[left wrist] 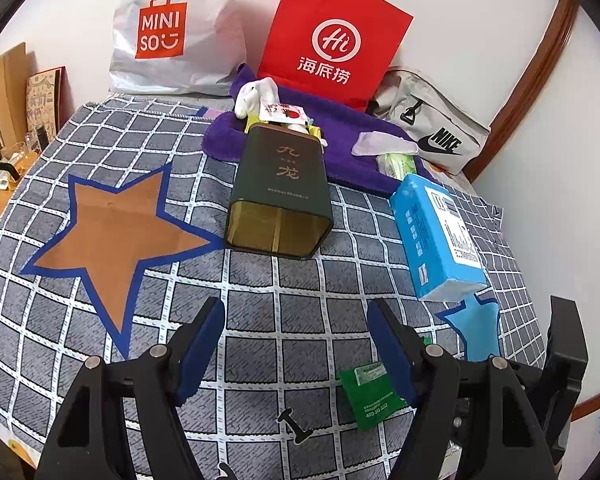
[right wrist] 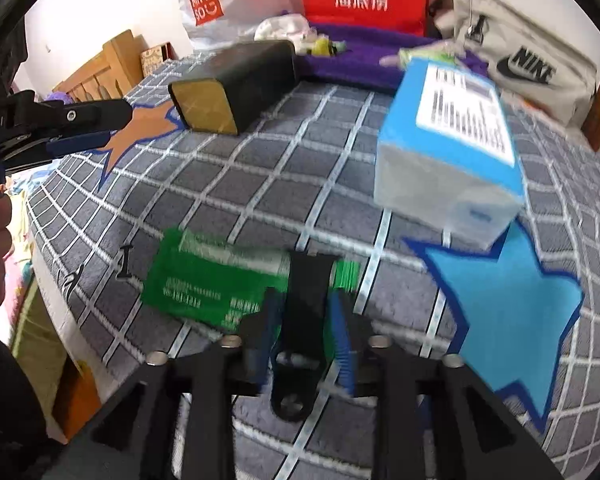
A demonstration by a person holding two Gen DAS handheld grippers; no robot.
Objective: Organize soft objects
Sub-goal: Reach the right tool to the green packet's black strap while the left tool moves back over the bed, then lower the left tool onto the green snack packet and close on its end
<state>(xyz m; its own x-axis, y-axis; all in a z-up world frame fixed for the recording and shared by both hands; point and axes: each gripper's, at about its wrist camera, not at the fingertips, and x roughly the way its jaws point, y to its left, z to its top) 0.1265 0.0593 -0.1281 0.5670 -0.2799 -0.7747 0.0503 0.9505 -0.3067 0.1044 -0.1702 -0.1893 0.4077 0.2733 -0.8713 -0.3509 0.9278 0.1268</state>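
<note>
Two grippers: our left gripper spread, empty; right gripper jaws narrowed around the flat green foil sachet, seemingly clamped. Lift gently toward the blue paper star.

Black left claw and right claw, blue pads (silver screws); dark sleeve.

1. The grey checked woven cloth looks matt and coarse.
2. The dark green rectangular tin has a dull metal sheen.
3. The red paper carrier bag is smooth.
4. The purple towel is fluffy.
5. The blue tissue pack has glossy plastic wrap.
</note>
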